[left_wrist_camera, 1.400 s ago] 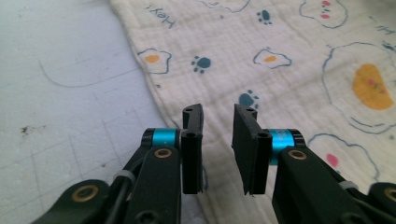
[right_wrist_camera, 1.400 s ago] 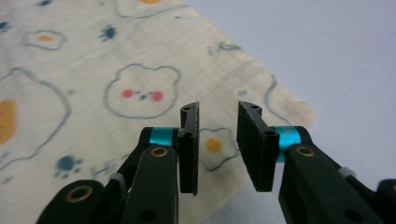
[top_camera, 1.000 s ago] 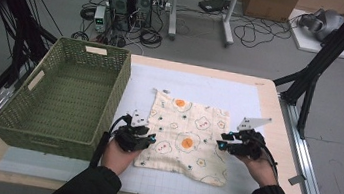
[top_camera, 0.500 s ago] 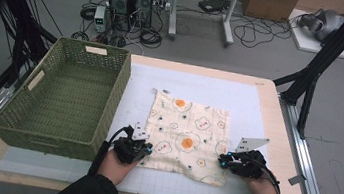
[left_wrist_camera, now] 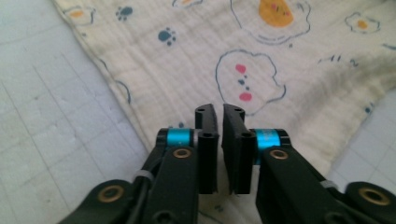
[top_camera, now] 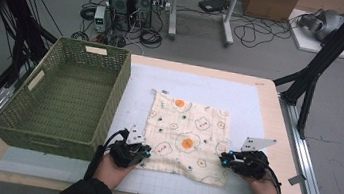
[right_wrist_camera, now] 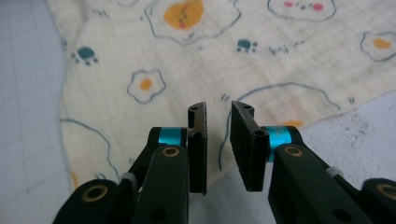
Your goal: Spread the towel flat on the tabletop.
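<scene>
A cream cloth [top_camera: 185,134] printed with fried eggs and paw marks lies flat on the white mat. My left gripper [top_camera: 145,150] rests at its near left corner and my right gripper [top_camera: 223,160] at its near right corner. In the left gripper view the left gripper [left_wrist_camera: 219,109] sits low over the cloth [left_wrist_camera: 233,56], its jaws a thin slit apart after just opening a little; no fold shows between them. In the right gripper view the right gripper [right_wrist_camera: 218,106] has also just opened slightly, with a clear gap over the cloth's [right_wrist_camera: 233,60] near edge.
A green woven basket [top_camera: 121,85] stands at the table's left, close beside my left hand. The white gridded mat [top_camera: 240,101] covers the wooden table [top_camera: 283,157]. Cables, computer cases and black frame legs lie on the floor beyond.
Both hands have drawn back toward the table's near edge and sunk onto the cloth's near corners. The jaws of both grippers are much narrower than a second ago. The cloth lies as before.
</scene>
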{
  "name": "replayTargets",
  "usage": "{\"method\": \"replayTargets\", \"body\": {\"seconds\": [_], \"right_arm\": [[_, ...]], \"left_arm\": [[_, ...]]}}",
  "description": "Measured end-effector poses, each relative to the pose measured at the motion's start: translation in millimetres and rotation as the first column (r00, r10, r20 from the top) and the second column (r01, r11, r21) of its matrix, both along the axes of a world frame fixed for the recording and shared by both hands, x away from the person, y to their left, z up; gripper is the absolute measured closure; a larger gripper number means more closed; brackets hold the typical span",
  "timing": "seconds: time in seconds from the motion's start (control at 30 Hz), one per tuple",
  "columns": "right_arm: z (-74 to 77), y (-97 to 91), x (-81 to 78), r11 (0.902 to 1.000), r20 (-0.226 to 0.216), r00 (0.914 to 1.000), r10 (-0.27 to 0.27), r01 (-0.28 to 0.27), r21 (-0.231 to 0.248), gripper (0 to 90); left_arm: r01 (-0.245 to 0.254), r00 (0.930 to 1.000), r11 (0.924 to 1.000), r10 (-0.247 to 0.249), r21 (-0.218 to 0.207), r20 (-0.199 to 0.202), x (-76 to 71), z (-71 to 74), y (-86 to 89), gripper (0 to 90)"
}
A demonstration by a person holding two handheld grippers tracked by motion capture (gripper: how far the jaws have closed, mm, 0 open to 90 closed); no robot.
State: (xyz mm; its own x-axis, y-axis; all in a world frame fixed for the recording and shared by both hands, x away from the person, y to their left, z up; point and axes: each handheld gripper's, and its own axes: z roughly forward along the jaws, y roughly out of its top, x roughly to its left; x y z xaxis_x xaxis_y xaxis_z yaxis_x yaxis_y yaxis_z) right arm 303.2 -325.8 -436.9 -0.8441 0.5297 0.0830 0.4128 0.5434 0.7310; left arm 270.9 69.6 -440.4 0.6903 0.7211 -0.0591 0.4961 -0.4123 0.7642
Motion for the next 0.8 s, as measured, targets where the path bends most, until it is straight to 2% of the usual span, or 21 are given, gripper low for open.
{"method": "replayTargets", "body": {"seconds": [0.03,0.17,0.27,0.33,0.4,0.43,0.53,0.77,0.8], "right_arm": [[1.0,-0.4,0.5,0.9996,-0.001,1.0,-0.006,0.006,0.026,72.9],[3.8,-1.4,2.6,0.9977,0.01,0.9995,-0.03,0.03,0.061,67.3],[5.2,-1.9,4.0,0.9951,0.003,0.9993,-0.038,0.038,0.091,63.0],[5.7,-1.9,5.2,0.9949,0.005,0.9994,-0.035,0.034,0.095,62.4],[6.8,-0.1,6.4,0.9944,0.012,0.9994,-0.033,0.032,0.101,57.9],[7.1,0.5,6.2,0.9942,0.002,0.9994,-0.033,0.033,0.102,56.3],[7.4,0.8,7.7,0.9933,0.009,0.9993,-0.037,0.035,0.11,53.5],[8.6,0.1,12.7,0.9904,-0.003,0.9985,-0.054,0.054,0.128,48.7],[9.5,1.3,15.3,0.9897,0.002,0.9984,-0.056,0.055,0.132,48.0]], "left_arm": [[0.0,0.9999,0.9999,0.001,-0.012,0.014,2.7,2.5,-0.9,80.8],[0.001,0.9997,0.9992,-0.001,-0.04,0.023,9.7,5.3,-1.5,76.5],[0.004,0.9997,0.9986,-0.003,-0.052,0.025,13.8,6.2,-2.3,72.5],[0.013,0.9996,0.9977,-0.012,-0.066,0.024,18.7,7.4,-3.1,70.2],[0.014,0.9996,0.9968,-0.012,-0.079,0.026,23.0,8.6,-6.0,68.5],[0.017,0.9997,0.9961,-0.015,-0.087,0.02,24.9,8.9,-7.6,67.9],[0.029,0.9995,0.9957,-0.027,-0.088,0.019,29.3,10.0,-12.3,66.3],[0.027,0.9986,0.9924,-0.022,-0.12,0.048,35.6,14.3,-20.9,63.4],[0.024,0.999,0.9922,-0.019,-0.123,0.042,37.0,13.7,-21.6,62.8]]}}
